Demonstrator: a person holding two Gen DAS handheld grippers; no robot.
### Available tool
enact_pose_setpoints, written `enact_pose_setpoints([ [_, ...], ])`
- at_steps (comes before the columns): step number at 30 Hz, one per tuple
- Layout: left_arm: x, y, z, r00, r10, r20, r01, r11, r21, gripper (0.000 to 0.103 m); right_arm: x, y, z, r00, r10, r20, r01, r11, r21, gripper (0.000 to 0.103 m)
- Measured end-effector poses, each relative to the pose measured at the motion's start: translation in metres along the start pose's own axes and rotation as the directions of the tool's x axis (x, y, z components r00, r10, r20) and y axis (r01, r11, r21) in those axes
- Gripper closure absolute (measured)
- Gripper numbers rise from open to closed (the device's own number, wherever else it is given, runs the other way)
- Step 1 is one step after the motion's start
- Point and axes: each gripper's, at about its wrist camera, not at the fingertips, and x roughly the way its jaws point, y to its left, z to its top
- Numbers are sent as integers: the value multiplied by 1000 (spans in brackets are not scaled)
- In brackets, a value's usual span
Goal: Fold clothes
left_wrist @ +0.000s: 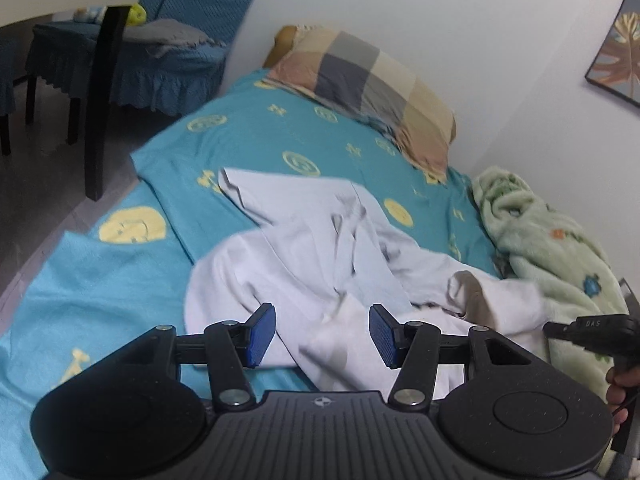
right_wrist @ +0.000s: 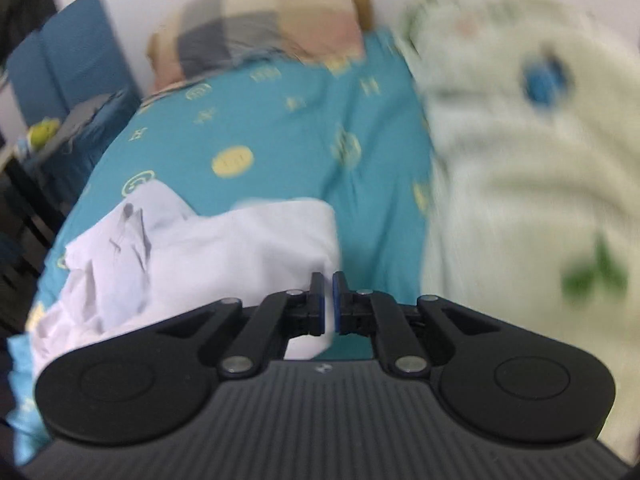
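Note:
A crumpled white garment (left_wrist: 320, 256) lies on the teal bed sheet (left_wrist: 248, 136). My left gripper (left_wrist: 322, 334) is open, its blue pads on either side of a fold at the garment's near edge, just above the cloth. My right gripper (right_wrist: 328, 300) is shut on an edge of the white garment (right_wrist: 224, 248), and cloth passes between its pads. The right wrist view is blurred by motion. The right gripper's body also shows at the right edge of the left wrist view (left_wrist: 592, 332).
A checked pillow (left_wrist: 368, 88) lies at the head of the bed by the white wall. A pale green fleece blanket (left_wrist: 544, 240) is bunched along the wall side. A blue-covered chair (left_wrist: 132, 64) and dark table legs (left_wrist: 100, 100) stand beyond the bed's left edge.

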Motion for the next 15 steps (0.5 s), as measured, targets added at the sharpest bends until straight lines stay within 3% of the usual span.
enact_pose_setpoints([
  [4,5,-10,-12,999,-3,-52,3,1000,11,47,-21,-18,-12,994,85,64,-93,987,131,94],
  [7,13,-13,-12,997,13,-71,-12,1000,11,47,-35,-3,-7,983,127,134,-138,988,70,94],
  [10,27,-20,-5,996,37,-79,-34,999,39,46,-32,11,-8,976,179,124,-179,984,-11,91],
  [12,40,-26,0,995,49,-82,-43,997,68,45,-26,18,-11,972,214,94,-211,977,-34,78],
  [14,56,-29,5,994,68,-86,-61,995,84,45,-14,23,-13,968,244,53,-243,970,-29,40],
  [15,63,-28,6,993,70,-90,-63,994,87,45,-8,26,-14,965,258,43,-257,966,-28,35],
])
